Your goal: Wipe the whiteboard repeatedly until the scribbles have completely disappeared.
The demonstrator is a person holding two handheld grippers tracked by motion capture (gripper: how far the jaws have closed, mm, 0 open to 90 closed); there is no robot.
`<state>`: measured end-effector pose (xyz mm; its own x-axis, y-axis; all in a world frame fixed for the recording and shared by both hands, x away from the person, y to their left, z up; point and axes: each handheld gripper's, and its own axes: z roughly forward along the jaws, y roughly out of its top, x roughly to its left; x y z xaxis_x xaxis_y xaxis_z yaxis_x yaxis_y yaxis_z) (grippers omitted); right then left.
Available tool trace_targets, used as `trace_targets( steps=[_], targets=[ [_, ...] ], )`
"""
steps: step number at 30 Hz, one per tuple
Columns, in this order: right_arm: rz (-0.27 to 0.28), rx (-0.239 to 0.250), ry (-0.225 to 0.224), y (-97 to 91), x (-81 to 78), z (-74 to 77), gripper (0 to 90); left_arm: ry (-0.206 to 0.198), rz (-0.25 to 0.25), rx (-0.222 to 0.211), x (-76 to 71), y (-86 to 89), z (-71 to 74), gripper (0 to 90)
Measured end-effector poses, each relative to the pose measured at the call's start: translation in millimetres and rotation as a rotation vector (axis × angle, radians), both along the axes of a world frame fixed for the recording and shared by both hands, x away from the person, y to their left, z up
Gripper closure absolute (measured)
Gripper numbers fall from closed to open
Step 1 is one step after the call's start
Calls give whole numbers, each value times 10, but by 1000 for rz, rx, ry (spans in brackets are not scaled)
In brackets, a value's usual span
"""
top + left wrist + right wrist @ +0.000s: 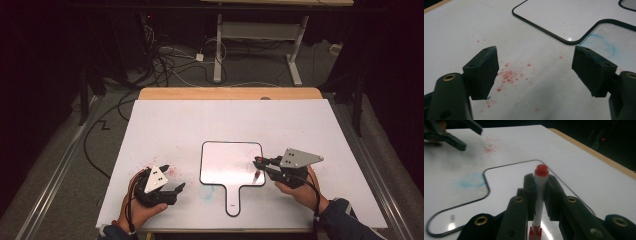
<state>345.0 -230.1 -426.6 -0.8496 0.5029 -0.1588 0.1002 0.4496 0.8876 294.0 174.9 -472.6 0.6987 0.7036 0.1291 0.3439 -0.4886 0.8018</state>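
Presently, a red-capped marker (540,192) stands upright between the jaws of the right hand-held gripper (260,166), which are clamped on its white barrel; its lower end meets the small whiteboard (227,165) near that board's right edge. The whiteboard, black-rimmed with a short handle pointing toward the near edge of the surface (165,125), lies flat just right of centre. A faint blue smear (472,180) marks the surface beside the handle. The left hand-held gripper (172,177) sits near the near-left corner, jaws apart and holding nothing, over scattered red specks (507,75).
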Motion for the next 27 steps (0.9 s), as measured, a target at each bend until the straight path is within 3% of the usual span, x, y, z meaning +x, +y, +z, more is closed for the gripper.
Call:
trace_targets(
  steps=[3, 7, 10, 16, 23, 27],
  targets=[
    [-45, 19, -2, -33, 138, -13, 815, 5, -2, 10, 8, -8, -9, 208],
    [-50, 32, -8, 56, 212, -32, 815, 4, -1, 7, 10, -9, -5, 208],
    [-11, 54, 17, 168, 179, -43, 815, 5, -4, 7, 9, -10, -9, 208],
    [47, 30, -7, 353, 112, -47, 815, 3, -4, 7, 2, -1, -7, 208],
    [-48, 20, -60, 234, 388, -65, 815, 8, -6, 7, 7, -9, -14, 208],
    [-78, 40, -45, 197, 495, -66, 815, 8, -5, 5, 8, -3, -14, 208]
  ],
)
